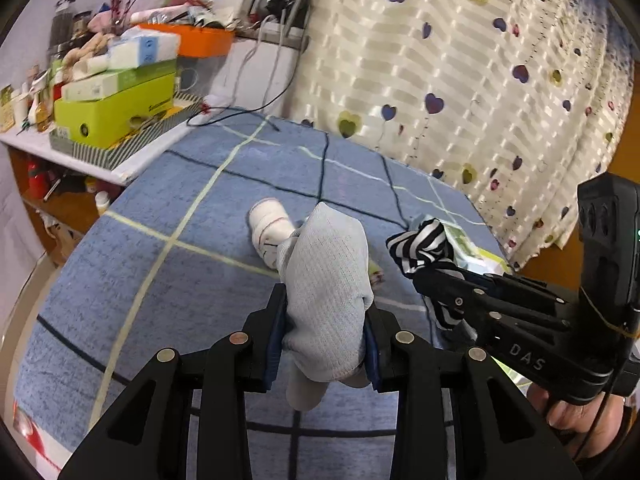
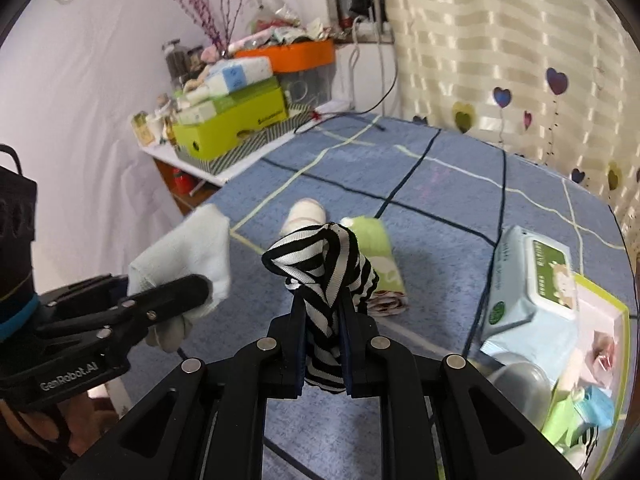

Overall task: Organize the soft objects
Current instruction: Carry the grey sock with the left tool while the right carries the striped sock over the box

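Just ahead of your left tool (image 1: pixel 325 322), clamped on a pale grey knitted sock (image 1: pixel 328 280), lies a rolled white sock (image 1: pixel 269 226) on the blue checked bedspread (image 1: pixel 160 280); your right tool (image 2: pixel 323 322), gripping black-and-white striped cloth (image 2: pixel 324 268), hangs alongside, no nearer.

"DAS" on right gripper (image 1: pixel 418 276), "GenRobot.AI" on left gripper (image 2: pixel 200 292)

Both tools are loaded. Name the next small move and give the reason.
Probably carry the striped cloth toward the tray at the right and let go there. The right tool is shut on it, the left tool grips the pale sock, and both hang above the blue bedspread.
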Motion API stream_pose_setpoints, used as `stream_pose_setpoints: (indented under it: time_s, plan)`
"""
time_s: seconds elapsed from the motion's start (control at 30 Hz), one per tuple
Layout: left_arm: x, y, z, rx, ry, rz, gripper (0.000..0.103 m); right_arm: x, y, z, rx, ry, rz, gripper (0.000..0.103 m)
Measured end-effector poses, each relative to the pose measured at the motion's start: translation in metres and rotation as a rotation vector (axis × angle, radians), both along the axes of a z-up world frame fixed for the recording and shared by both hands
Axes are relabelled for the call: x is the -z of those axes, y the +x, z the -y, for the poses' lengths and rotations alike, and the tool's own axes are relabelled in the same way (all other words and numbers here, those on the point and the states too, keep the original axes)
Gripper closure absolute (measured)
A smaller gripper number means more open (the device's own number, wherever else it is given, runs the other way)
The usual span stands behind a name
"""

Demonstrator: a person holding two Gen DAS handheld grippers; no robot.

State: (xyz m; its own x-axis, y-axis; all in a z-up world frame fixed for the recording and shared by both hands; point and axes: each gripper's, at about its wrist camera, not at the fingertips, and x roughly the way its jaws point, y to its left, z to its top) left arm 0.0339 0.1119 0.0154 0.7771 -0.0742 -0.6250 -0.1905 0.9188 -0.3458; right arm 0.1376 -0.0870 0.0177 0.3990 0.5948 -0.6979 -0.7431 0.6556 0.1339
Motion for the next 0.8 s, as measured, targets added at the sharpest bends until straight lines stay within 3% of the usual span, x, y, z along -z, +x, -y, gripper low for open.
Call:
stream_pose_setpoints:
  time_s: [0.17, 0.8]
  plan:
    - [-0.013, 0.008, 0.013, 0.014, 0.013, 0.025, 0.069, -0.004, 0.002, 0.016, 0.028, 0.026, 0.005, 0.090]
    - [-0.018, 0.033, 0.081, 0.147, 0.029, 0.014, 0.069, -0.010, 0.005, 0.103, 0.152, 0.071, 0.027, 0.090]
